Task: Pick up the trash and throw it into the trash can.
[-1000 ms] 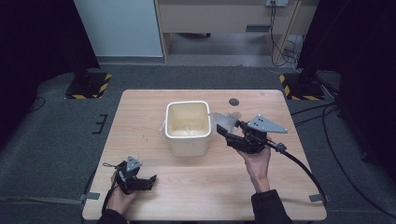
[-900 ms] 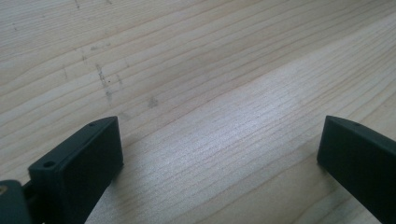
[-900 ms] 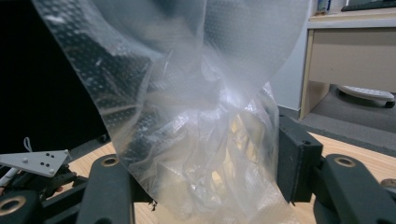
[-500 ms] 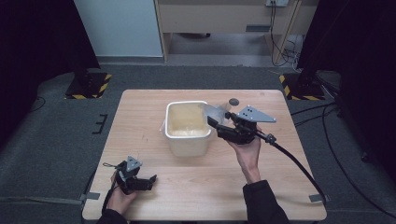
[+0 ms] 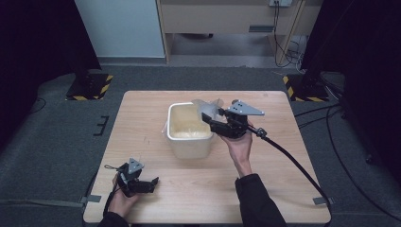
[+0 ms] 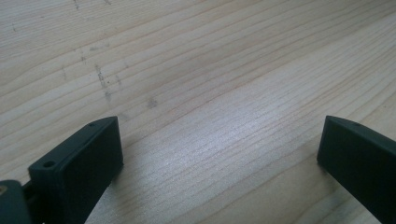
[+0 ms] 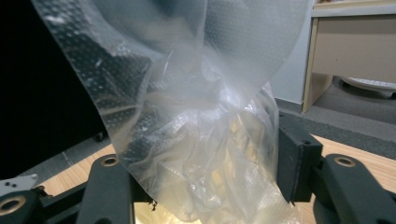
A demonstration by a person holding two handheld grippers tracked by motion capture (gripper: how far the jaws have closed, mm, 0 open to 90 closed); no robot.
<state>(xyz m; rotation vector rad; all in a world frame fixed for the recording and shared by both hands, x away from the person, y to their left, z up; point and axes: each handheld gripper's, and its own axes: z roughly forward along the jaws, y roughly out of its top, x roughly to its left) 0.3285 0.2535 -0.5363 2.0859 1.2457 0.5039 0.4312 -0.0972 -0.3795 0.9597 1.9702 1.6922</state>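
Note:
A cream square tub (image 5: 189, 128) stands in the middle of the wooden table (image 5: 142, 109). My right gripper (image 5: 208, 116) hovers over the tub's right rim, shut on a crumpled clear plastic bag (image 5: 206, 107). In the right gripper view the clear plastic bag (image 7: 196, 116) is pinched between both black jaws and rises above them, with small yellowish bits showing inside. My left gripper (image 5: 152, 182) rests low at the table's front left, open. The left gripper view has its two jaws wide apart over bare wood (image 6: 210, 93).
A black cable (image 5: 293, 161) trails from the right gripper across the table's right side to the floor. Grey carpet surrounds the table, with a pale cabinet (image 5: 118, 28) and a wooden desk (image 5: 227, 19) beyond the far edge.
My right gripper has moved left and a little farther away with the plastic bag, from beside the tub to above its right rim. The left gripper has stayed put.

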